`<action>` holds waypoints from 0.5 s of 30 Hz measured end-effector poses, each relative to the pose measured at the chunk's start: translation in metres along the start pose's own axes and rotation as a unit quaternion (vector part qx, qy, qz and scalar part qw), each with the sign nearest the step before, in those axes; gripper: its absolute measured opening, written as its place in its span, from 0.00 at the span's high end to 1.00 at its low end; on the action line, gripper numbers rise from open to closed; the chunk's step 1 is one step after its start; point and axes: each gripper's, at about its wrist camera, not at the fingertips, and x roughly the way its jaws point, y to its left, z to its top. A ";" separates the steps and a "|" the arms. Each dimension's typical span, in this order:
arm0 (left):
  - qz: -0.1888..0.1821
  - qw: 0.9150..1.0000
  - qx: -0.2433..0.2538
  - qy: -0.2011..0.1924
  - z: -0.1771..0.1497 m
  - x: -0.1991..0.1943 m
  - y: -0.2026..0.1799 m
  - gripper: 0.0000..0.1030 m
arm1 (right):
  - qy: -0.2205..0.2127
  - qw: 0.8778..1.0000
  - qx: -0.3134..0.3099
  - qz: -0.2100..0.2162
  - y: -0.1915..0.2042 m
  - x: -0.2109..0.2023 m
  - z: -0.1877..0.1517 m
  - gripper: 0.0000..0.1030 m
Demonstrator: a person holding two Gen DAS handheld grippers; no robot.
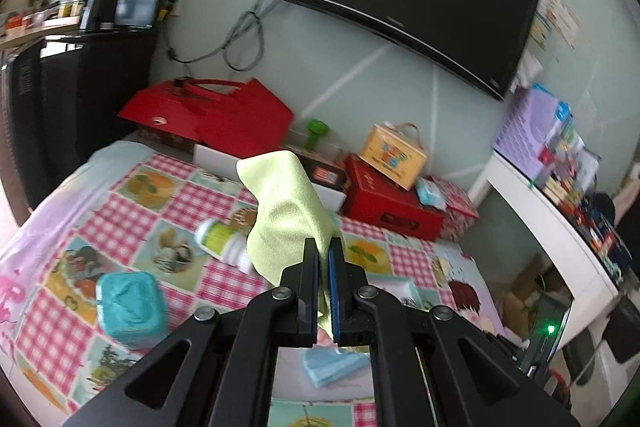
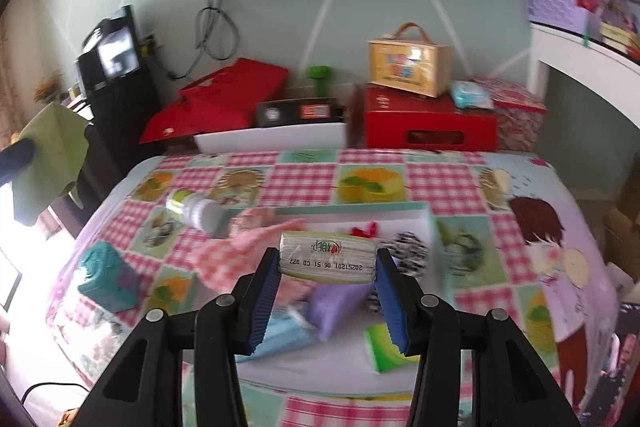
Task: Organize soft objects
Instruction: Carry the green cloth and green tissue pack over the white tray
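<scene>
We see the right gripper clamping a small tissue pack between its blue fingers. Below lies the table with its checked cloth, carrying a white tray, a teal box and a toppled bottle. At far left, a green cloth hangs.

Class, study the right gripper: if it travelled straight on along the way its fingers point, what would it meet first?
Probably the pink cloth on the bed, just beyond the tissue pack that the right gripper holds. The blur leaves depth uncertain.
</scene>
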 end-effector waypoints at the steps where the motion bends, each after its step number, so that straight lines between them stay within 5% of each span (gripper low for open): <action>1: -0.006 1.000 0.008 0.007 -0.003 0.006 -0.007 0.96 | 0.002 1.000 0.006 -0.005 -0.006 0.001 -0.001 0.51; 15: -0.020 0.994 0.040 0.105 -0.050 0.082 -0.033 0.96 | 0.047 0.998 0.029 -0.033 -0.032 0.021 -0.012 0.51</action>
